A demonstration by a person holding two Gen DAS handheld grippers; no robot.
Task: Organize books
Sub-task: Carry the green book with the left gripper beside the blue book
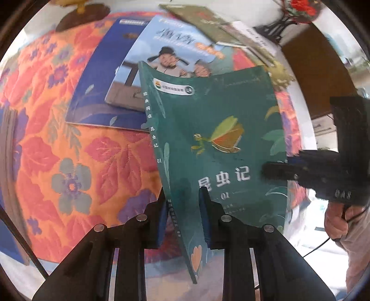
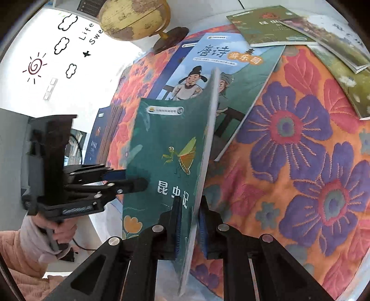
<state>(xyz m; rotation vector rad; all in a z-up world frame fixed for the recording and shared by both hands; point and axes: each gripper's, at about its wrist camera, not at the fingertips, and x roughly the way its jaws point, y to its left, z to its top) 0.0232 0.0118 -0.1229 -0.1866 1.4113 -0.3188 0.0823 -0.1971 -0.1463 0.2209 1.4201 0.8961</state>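
Observation:
A dark green book with a mantis on its cover is held up off the floral tablecloth, tilted on edge. My left gripper is shut on its spine edge near the bottom. My right gripper clamps the opposite edge. In the right wrist view the same green book stands between the right gripper pads at its page edge, while the left gripper grips it from the left. Beneath it lie a light blue book with two drawn figures and a dark blue book.
Several olive-green books lie spread at the far right of the cloth. A globe stands at the back. More dark blue books stand at the table's left edge. A hand holds the left gripper's handle.

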